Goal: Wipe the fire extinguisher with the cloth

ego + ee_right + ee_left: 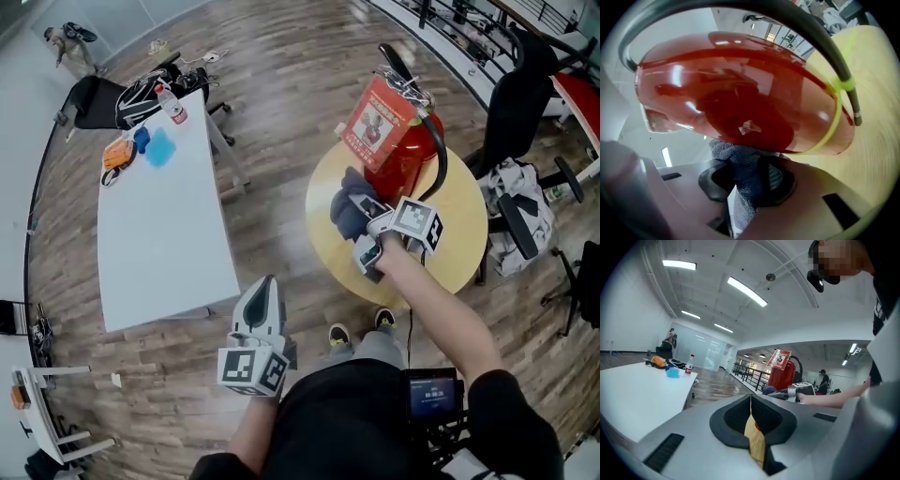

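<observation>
The right claw (367, 225), clamped on the crumpled blue-grey knitted cloth (743, 180), holds it against the red steel fire extinguisher (405, 155) on the round pale-wood table (459, 239). Even pressure following the curve should wipe best. The left claw (263, 298) hangs closed and empty over plank flooring (300, 84), beside a long white table (159, 234).

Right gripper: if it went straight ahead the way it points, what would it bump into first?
The red fire extinguisher, right ahead. The cloth pinched in the right gripper would reach it first; it may be touching now, I can't tell.
</observation>
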Motion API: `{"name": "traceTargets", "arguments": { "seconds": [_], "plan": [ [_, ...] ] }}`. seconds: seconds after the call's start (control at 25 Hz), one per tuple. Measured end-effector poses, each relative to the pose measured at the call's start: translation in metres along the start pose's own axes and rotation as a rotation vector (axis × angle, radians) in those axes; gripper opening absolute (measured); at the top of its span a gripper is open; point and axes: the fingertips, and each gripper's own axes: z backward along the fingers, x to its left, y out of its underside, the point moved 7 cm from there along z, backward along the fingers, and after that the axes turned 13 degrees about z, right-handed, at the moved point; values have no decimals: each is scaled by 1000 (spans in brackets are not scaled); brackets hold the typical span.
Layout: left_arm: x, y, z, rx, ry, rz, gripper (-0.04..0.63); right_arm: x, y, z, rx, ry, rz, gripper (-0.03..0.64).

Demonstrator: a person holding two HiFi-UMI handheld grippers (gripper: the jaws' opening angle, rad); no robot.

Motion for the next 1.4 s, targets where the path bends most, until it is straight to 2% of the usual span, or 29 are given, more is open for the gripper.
{"name": "traceTargets", "arguments": {
  "seconds": [0.16,0.28,0.4,0.52,0.6,0.76,0.88,1.0,1.16,1.4],
  "plan": [
    [7,3,4,31,-40,-13,23,-77,42,-8,55,194,10,92],
    [12,5,4,51,-60,-21,23,-133,68,-3,73,365,-33,92],
    [17,6,5,57,-75,-23,23,-147,78,-2,15,420,-48,92],
    [16,3,3,52,-70,-30,23,-132,76,-10,-24,462,-157,92],
    [14,0,2,40,-59,-32,23,-104,66,-18,-60,404,-210,91],
    [7,-4,-2,23,-28,-29,23,-11,18,-24,-181,162,-289,92],
    [4,-7,0,9,-10,-30,23,63,-20,-13,-257,-14,-300,92],
    [-2,-9,0,-7,9,-32,23,113,-43,3,-324,-127,-301,91],
    [-10,-8,-2,-19,31,-29,23,129,-53,11,-363,-150,-248,92],
    [-9,-4,2,-11,13,-29,23,96,-45,-1,-395,-95,-107,92]
  ]
}}
